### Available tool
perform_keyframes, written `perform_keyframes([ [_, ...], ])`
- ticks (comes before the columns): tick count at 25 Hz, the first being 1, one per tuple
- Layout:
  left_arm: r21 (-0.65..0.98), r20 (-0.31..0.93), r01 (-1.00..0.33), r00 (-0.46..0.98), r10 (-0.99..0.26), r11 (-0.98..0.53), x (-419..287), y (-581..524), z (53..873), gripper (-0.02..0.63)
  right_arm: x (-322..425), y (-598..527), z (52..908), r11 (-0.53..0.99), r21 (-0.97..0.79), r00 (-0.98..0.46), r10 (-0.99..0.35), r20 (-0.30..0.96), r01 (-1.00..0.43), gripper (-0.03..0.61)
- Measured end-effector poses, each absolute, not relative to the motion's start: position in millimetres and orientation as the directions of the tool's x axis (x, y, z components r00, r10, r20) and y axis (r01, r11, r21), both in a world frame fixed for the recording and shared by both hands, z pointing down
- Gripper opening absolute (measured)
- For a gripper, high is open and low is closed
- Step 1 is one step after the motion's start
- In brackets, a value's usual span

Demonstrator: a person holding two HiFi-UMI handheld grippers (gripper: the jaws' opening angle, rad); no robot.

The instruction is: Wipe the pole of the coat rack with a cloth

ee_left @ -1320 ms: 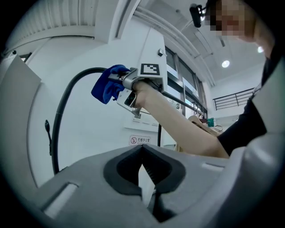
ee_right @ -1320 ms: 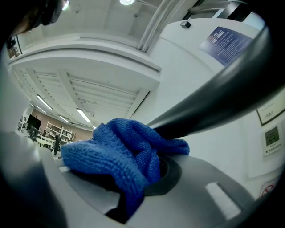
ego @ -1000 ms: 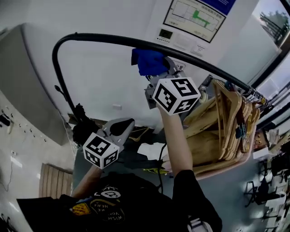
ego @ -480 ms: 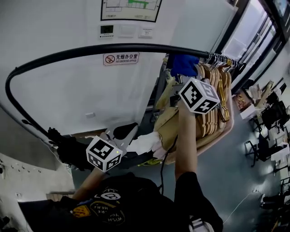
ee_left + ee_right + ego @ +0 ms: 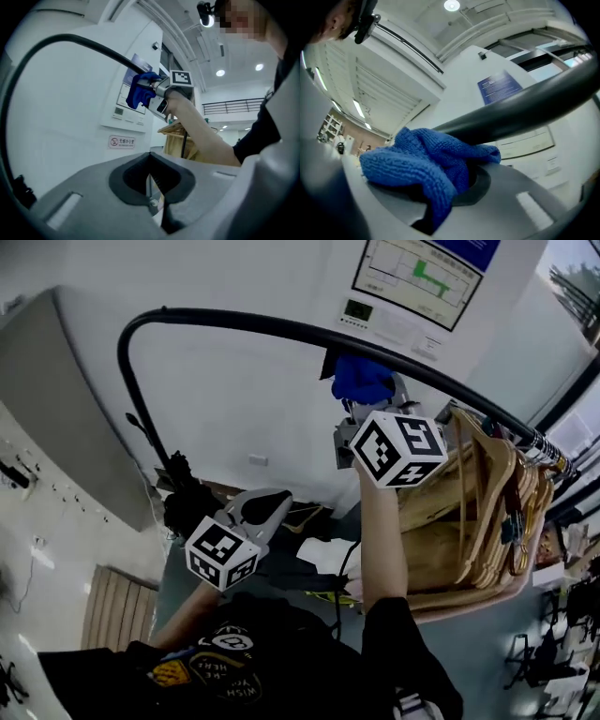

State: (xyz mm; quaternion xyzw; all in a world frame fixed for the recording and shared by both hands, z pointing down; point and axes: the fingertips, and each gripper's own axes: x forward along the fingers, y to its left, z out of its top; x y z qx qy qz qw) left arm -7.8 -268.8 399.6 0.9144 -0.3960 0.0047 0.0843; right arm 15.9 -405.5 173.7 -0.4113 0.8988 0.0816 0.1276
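Note:
The coat rack's black pole (image 5: 272, 329) arches across the head view from upper left to right. My right gripper (image 5: 367, 399) is raised and shut on a blue cloth (image 5: 361, 378), which presses against the underside of the pole (image 5: 520, 110). In the right gripper view the cloth (image 5: 426, 161) bunches between the jaws under the pole. My left gripper (image 5: 267, 505) hangs lower and to the left, jaws shut with nothing in them. The left gripper view shows the cloth (image 5: 139, 91) on the pole (image 5: 79, 44) from below.
Several wooden hangers (image 5: 487, 507) hang at the right end of the rail. The pole bends down at the left (image 5: 131, 390) beside a grey cabinet (image 5: 66, 399). A white wall with notices (image 5: 417, 277) stands behind.
The right gripper slid the cloth along the pole toward the hangers, then came back toward the middle. The head view swung right and back. The left gripper stayed low.

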Motion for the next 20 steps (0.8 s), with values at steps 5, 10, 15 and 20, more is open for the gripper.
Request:
perform_keyframes([
  [5, 0.176, 0.084, -0.855, 0.506, -0.858, -0.487, -90.3, -259.4, 406.2, 0.003, -133.1, -390.4, 179.3, 0.822, 0.064, -0.805, -0.535, -0.258, -0.566, 0.027],
  [10, 0.188, 0.07, -0.912, 0.382, -0.921, -0.364, -143.9, -245.9, 402.8, 0.002, -209.9, -374.3, 178.8, 0.901, 0.02, -0.875, -0.415, -0.249, -0.433, 0.028],
  [15, 0.197, 0.063, -0.903, 0.4, -0.914, -0.382, -157.5, -243.0, 400.2, 0.002, -188.6, -350.4, 189.4, 0.894, 0.065, -0.868, -0.411, -0.279, -0.444, 0.028],
  [20, 0.095, -0.031, -0.853, 0.512, -0.858, -0.512, -118.1, -259.5, 381.1, 0.002, -84.4, -326.6, 231.9, 0.791, 0.073, -0.772, -0.566, -0.287, -0.607, 0.026],
])
